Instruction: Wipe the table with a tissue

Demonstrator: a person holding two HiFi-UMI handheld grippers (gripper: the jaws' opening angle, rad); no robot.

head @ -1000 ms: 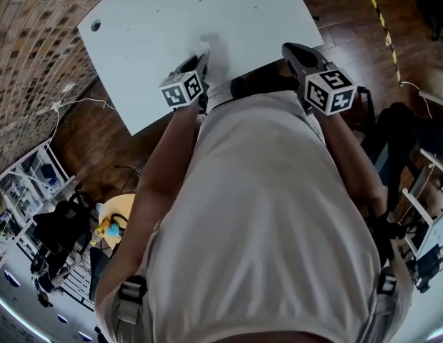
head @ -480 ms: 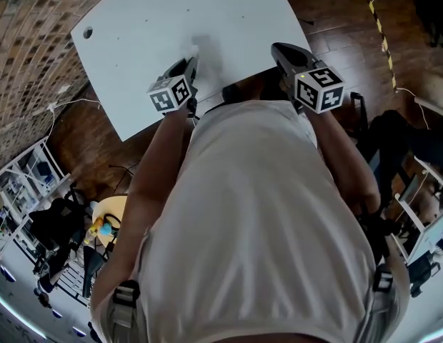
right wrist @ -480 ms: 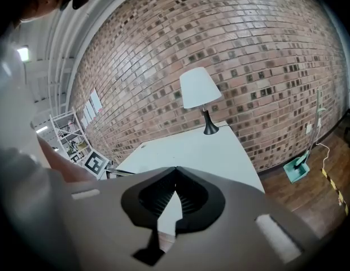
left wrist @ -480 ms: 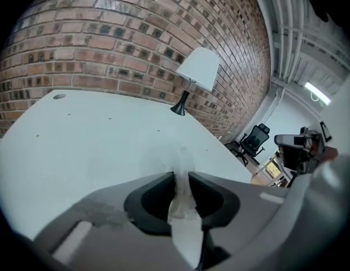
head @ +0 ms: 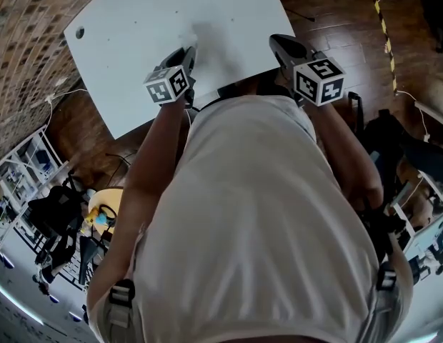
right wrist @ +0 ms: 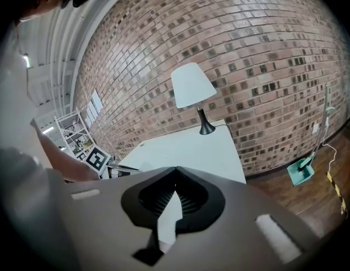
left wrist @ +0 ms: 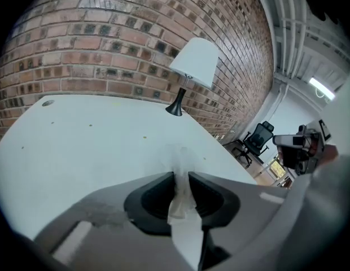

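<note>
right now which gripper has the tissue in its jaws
The left gripper: a tissue is pinched between its jaws. The right gripper is shut tip to tip.

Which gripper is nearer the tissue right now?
Left. The left gripper is clamped on the tissue above the table. The right gripper sits off to its right by the table's edge, apart from the tissue.
</note>
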